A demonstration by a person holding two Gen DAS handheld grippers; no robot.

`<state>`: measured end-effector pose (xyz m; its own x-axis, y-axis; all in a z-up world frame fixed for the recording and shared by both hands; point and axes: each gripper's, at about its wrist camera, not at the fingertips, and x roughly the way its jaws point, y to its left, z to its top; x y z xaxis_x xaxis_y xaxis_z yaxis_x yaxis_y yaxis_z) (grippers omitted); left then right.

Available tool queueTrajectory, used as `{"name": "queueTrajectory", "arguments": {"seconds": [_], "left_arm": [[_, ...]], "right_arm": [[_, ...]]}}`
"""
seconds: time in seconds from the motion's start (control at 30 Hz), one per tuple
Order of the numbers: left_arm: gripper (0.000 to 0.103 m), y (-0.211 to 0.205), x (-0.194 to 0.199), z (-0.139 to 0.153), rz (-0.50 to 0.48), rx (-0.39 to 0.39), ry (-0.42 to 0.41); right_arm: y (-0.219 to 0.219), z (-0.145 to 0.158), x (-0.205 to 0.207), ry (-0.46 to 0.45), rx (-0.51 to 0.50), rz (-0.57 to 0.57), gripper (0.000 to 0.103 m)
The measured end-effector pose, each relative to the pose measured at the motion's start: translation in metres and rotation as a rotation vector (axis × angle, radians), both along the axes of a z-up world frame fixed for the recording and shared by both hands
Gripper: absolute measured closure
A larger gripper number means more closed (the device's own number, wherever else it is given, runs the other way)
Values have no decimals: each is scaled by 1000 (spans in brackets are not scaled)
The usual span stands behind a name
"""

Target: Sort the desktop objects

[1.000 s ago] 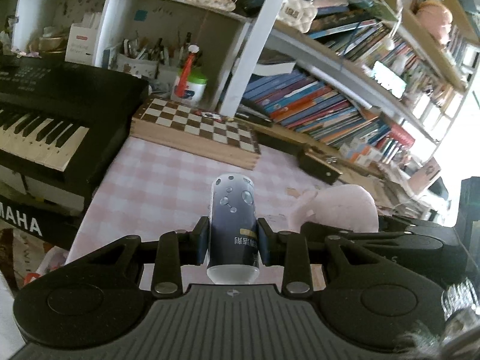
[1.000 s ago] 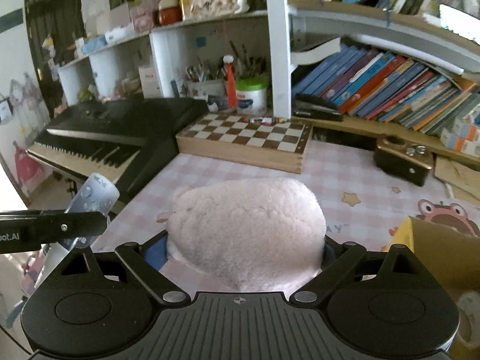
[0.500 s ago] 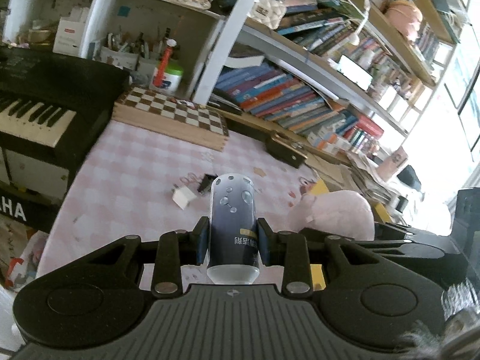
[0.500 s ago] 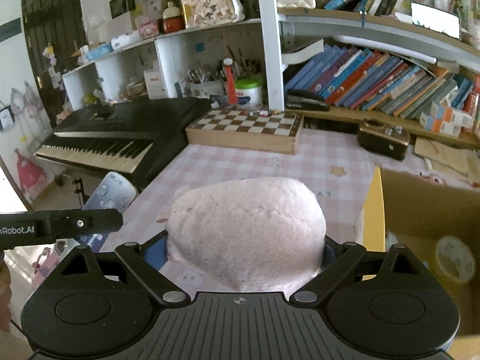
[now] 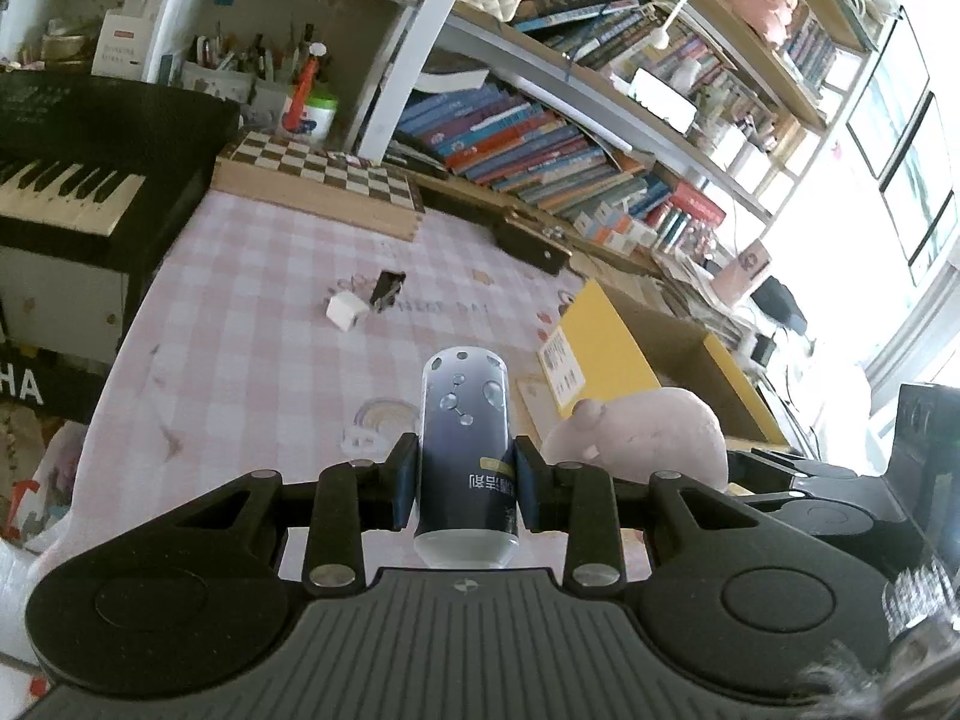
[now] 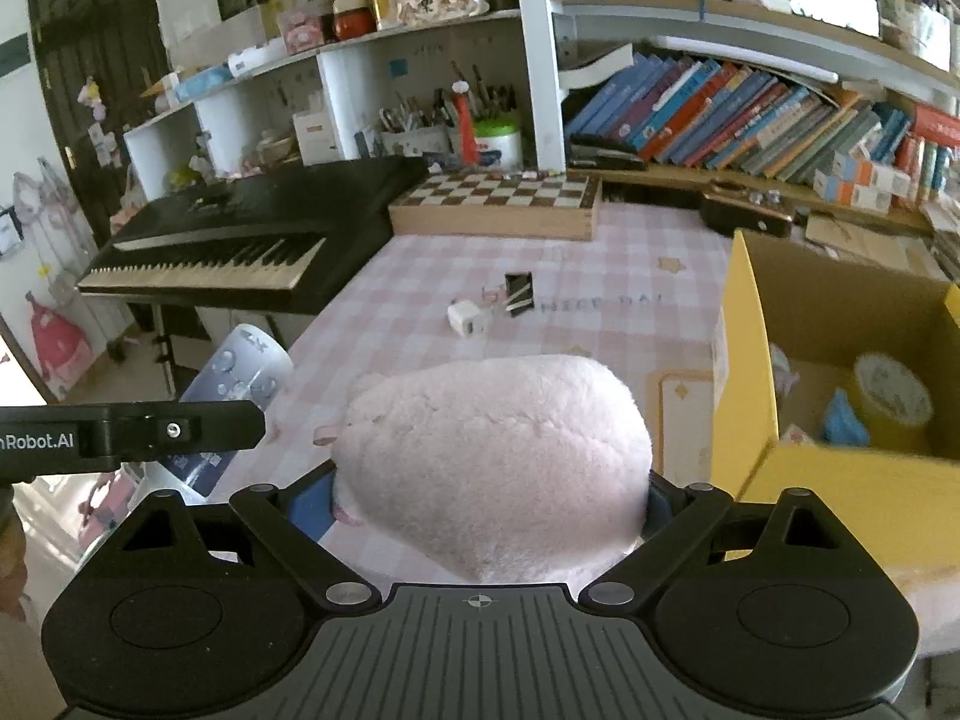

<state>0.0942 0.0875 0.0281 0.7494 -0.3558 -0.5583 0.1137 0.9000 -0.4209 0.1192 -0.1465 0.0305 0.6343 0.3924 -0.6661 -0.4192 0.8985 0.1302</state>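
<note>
Both grippers loaded: left gripper (image 5: 463,483) bottle (image 5: 463,450) (dark), right gripper (image 6: 489,495) plush (image 6: 492,456).

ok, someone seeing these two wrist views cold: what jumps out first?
Each gripper is already loaded: the left gripper clamps a dark bottle printed with water drops, and the right gripper squeezes a pink plush toy that fills the middle of its view. Next is the open yellow cardboard box on the pink checked tablecloth, to the right of the plush.
</note>
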Motion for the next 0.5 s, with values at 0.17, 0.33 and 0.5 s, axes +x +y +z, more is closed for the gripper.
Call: {"name": "queueTrajectory", "arguments": {"seconds": [0.17, 0.33, 0.5], "left_arm": [[73, 4, -22, -7, -13, -5, 26], [73, 3, -40, -14, -43, -9, 48], [73, -6, -53, -18, -98, -9, 62]], "right_arm": [[-2, -5, -26, 16, -2, -28, 8], [-4, -10, -51, 31, -5, -55, 8], [-10, -15, -71, 46, -6, -96, 8]]}}
